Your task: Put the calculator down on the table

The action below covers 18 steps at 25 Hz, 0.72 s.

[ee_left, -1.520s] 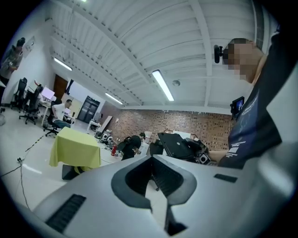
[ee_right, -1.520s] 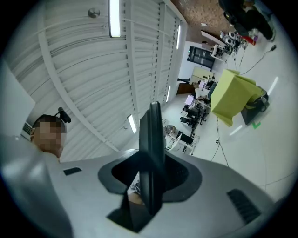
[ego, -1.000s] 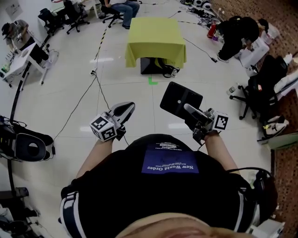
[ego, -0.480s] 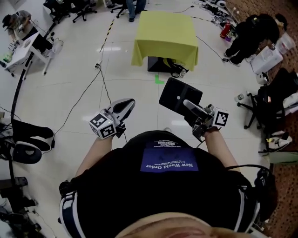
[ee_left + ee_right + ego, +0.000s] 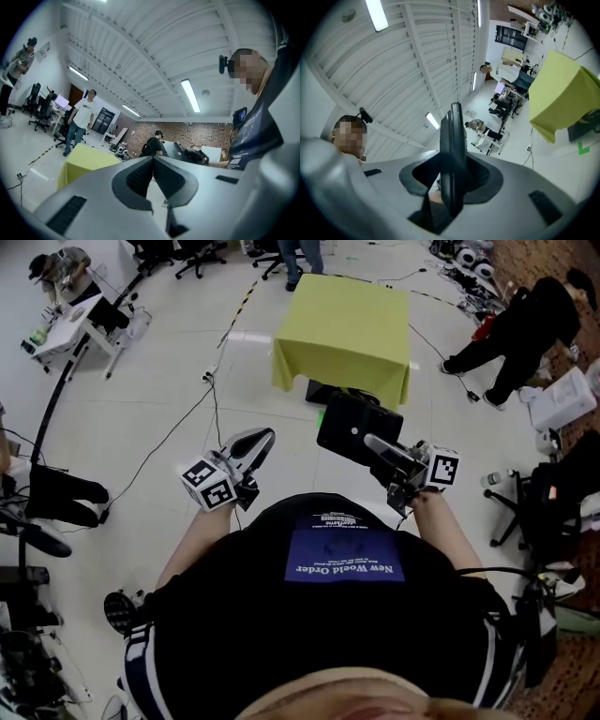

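Ahead, just beyond the tips of the right tongs, stands the surface, a square top draped in soft yellow-green cloth that hangs down its sides. The calculator, a flat, hard black slab, is clamped by one end in those tongs. Its long axis runs out past the tips toward the cloth, and I'd judge it not yet over the top. The right hand is the nearer one. The left tongs, smooth grey with ribbed pads, are pressed together on nothing.

A yellow cloth-covered table stands on the white floor.
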Each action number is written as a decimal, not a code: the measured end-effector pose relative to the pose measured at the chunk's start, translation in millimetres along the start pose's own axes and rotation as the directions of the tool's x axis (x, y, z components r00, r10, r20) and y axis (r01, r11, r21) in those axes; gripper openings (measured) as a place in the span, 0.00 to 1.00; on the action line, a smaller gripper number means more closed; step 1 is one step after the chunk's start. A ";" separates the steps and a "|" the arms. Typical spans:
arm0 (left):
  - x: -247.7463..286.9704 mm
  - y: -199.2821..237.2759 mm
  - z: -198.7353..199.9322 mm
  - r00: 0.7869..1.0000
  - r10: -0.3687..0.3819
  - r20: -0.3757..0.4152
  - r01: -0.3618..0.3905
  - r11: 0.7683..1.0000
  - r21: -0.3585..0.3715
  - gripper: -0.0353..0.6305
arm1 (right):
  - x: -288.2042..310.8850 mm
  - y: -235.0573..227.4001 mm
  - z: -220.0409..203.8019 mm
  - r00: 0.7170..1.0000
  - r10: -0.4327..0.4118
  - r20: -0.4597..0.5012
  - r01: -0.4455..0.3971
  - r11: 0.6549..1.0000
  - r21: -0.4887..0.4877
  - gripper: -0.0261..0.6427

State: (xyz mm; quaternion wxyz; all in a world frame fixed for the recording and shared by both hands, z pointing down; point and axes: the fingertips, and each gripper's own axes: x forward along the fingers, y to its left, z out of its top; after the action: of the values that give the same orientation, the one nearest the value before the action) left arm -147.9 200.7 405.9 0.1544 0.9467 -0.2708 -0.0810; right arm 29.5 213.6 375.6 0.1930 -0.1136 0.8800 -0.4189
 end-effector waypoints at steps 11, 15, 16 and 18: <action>55.3 61.0 0.0 0.999 -0.037 -0.031 0.036 0.999 -0.039 0.06 | 9.0 -59.5 46.2 0.999 -0.045 0.026 0.045 0.999 0.024 0.23; 84.4 98.4 14.9 0.992 -0.126 -0.024 0.125 0.992 -0.023 0.06 | 28.6 -79.4 72.2 0.995 -0.085 0.044 0.086 0.996 -0.023 0.23; 91.7 111.1 21.1 0.989 -0.148 -0.023 0.148 0.989 -0.024 0.06 | 36.5 -84.6 82.0 0.994 -0.097 0.058 0.099 0.995 -0.034 0.23; 101.9 140.0 33.9 0.982 -0.186 -0.031 0.185 0.982 -0.023 0.06 | 56.1 -94.7 99.5 0.989 -0.114 0.097 0.118 0.992 -0.036 0.23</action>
State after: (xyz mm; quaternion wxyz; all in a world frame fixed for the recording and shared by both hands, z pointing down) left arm -138.6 24.6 414.0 0.1600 0.9675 -0.1781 -0.0819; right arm 25.9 65.3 378.7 0.2072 -0.1883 0.8703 -0.4053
